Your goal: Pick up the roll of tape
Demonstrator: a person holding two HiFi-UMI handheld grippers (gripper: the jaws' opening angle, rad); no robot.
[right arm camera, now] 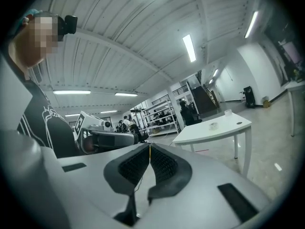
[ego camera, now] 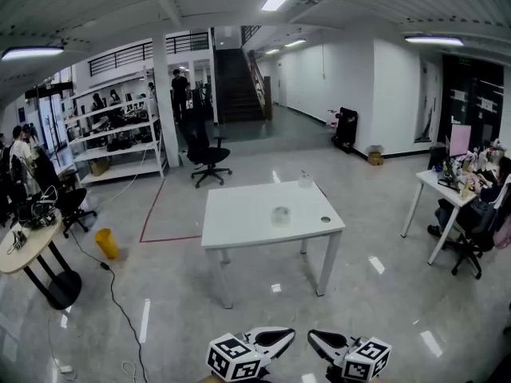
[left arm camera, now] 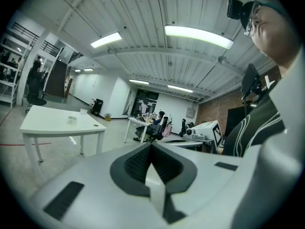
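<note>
The floor [ego camera: 383, 309] is glossy, the table [ego camera: 235, 218] smooth matt white, the left gripper [left arm camera: 151, 146] matt plastic.

A white table [ego camera: 239, 214] bears perhaps 1 cup [ego camera: 305, 179].

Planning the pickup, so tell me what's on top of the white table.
On the white table: a roll of tape, a clear cup at the far edge, a small dark disc. The cup's contents are too small to tell.
</note>
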